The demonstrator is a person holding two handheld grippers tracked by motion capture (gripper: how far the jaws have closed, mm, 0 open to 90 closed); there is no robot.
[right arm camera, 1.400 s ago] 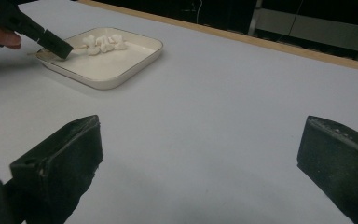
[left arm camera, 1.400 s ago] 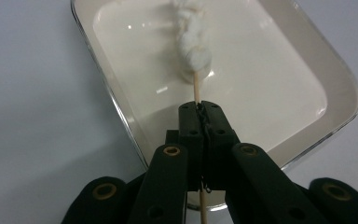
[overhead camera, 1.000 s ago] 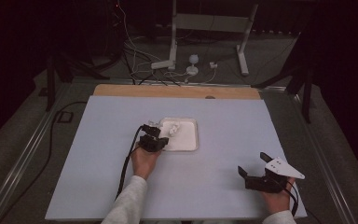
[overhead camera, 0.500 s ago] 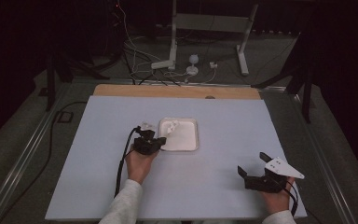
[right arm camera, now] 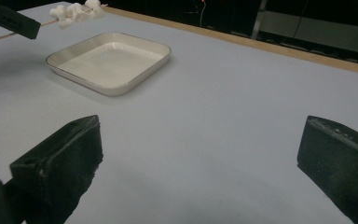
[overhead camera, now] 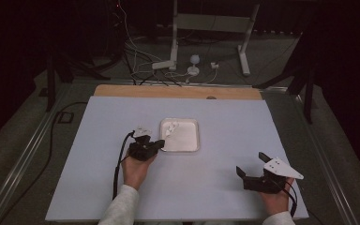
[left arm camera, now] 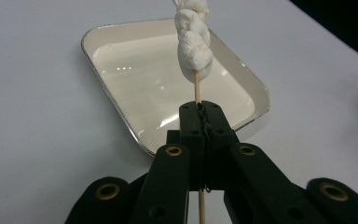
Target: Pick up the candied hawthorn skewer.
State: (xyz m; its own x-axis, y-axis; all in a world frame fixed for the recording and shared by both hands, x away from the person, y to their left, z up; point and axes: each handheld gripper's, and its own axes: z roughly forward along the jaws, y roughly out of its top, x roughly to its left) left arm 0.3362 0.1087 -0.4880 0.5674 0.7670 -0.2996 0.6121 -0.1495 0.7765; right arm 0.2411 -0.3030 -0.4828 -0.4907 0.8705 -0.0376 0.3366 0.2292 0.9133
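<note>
Counter (overhead camera: 215,187): marshmallow skewer (left arm camera: 194,44) lifted beside tray (overhead camera: 194,149).
Left tongs (left arm camera: 199,112) clamped on skewer, right tongs (right arm camera: 200,154) apart, idle. Next, probably: free hand strips marshmallows.

We see a pale desk (overhead camera: 215,187) with a wooden strip (overhead camera: 178,92) along its far edge. Beyond it lies grey floor (overhead camera: 272,75), strewn with cables (overhead camera: 136,61), and a white metal stand (overhead camera: 206,28). Dark frame legs (overhead camera: 56,70) flank both sides; the room behind is black.
</note>
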